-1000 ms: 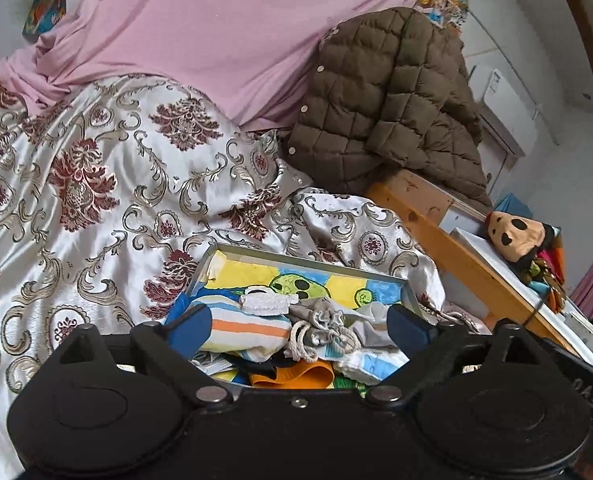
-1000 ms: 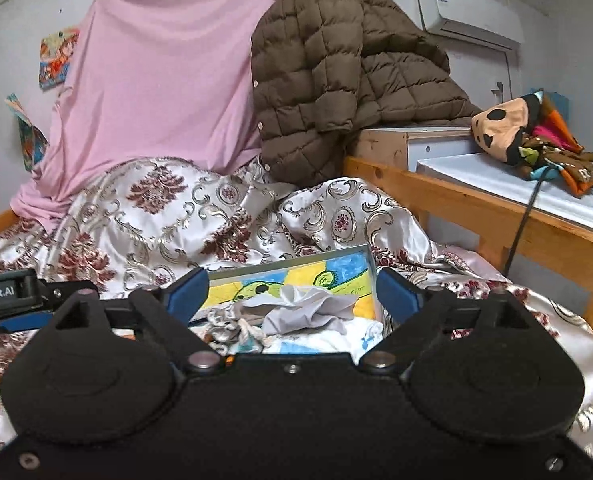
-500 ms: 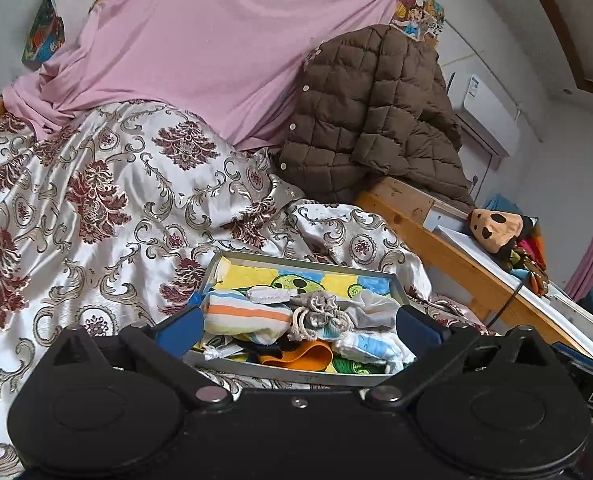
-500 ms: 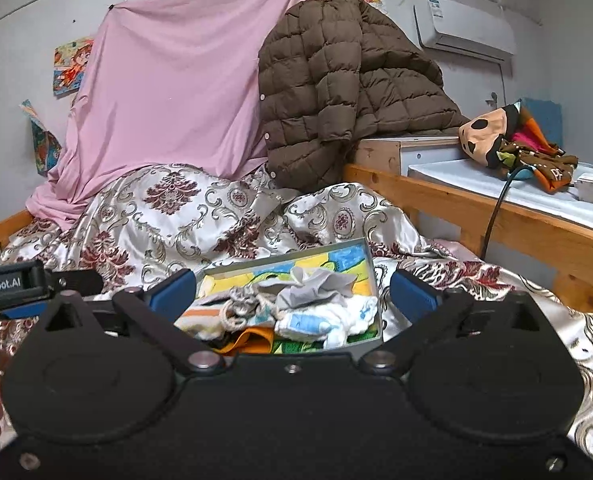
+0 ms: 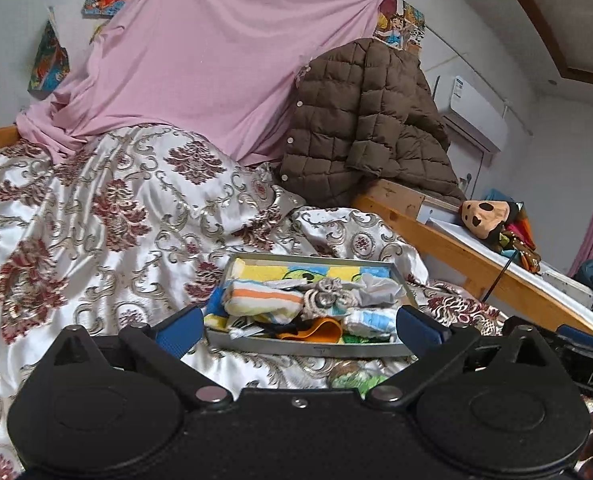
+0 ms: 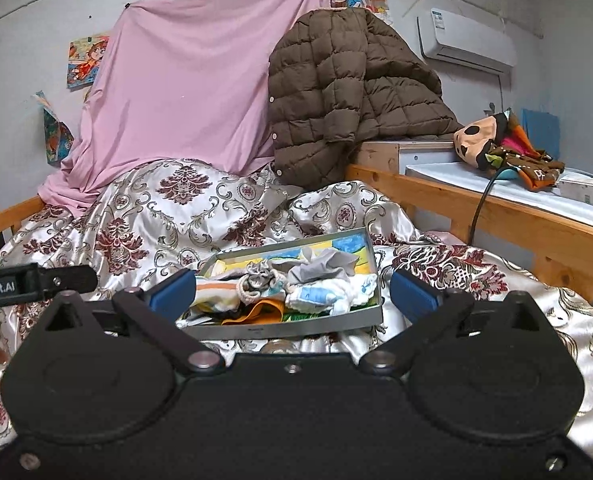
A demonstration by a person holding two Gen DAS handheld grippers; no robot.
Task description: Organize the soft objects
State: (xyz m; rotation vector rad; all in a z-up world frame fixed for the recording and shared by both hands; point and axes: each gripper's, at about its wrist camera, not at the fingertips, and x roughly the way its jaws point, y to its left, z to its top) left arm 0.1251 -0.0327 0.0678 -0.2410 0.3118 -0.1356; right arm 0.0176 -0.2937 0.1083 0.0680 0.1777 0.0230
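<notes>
A shallow metal tray (image 5: 310,347) heaped with soft things lies on the bed, on a white satin bedspread (image 5: 96,216) patterned in dark red and gold. Both tongs hang released just short of the tray's near wall, their blue pads spread wide with nothing between them. From the left tongs (image 5: 298,326) the tray sits straight ahead, framed by the two pads; from the right tongs (image 6: 292,292) it lies ahead as well, its far right corner tilted up on the folds of the bedspread.

In the tray, a striped cloth roll (image 5: 266,300) of orange, yellow and blue lies at the left, a grey knotted bundle (image 5: 328,298) in the middle, a crumpled grey cloth (image 6: 324,266) at the far right, and a white and blue cloth (image 6: 328,294) at the near right. An orange piece (image 5: 320,330) and a green one rest against the near wall. A colourful cartoon print (image 5: 304,272) lines the tray's far side.

Just in front of the tray, a small green thing (image 5: 356,378) lies on the bedspread, partly hidden by the left tongs' body; what it is cannot be told.

Far behind, a pink sheet (image 5: 216,60) hangs over the wall, with a brown quilted jacket (image 6: 348,92) piled to its right. A wooden bed rail (image 6: 476,208) runs along the right, and beyond it a plush toy (image 6: 496,144) lies on a white surface. An air conditioner (image 6: 466,42) is mounted high on the far wall.
</notes>
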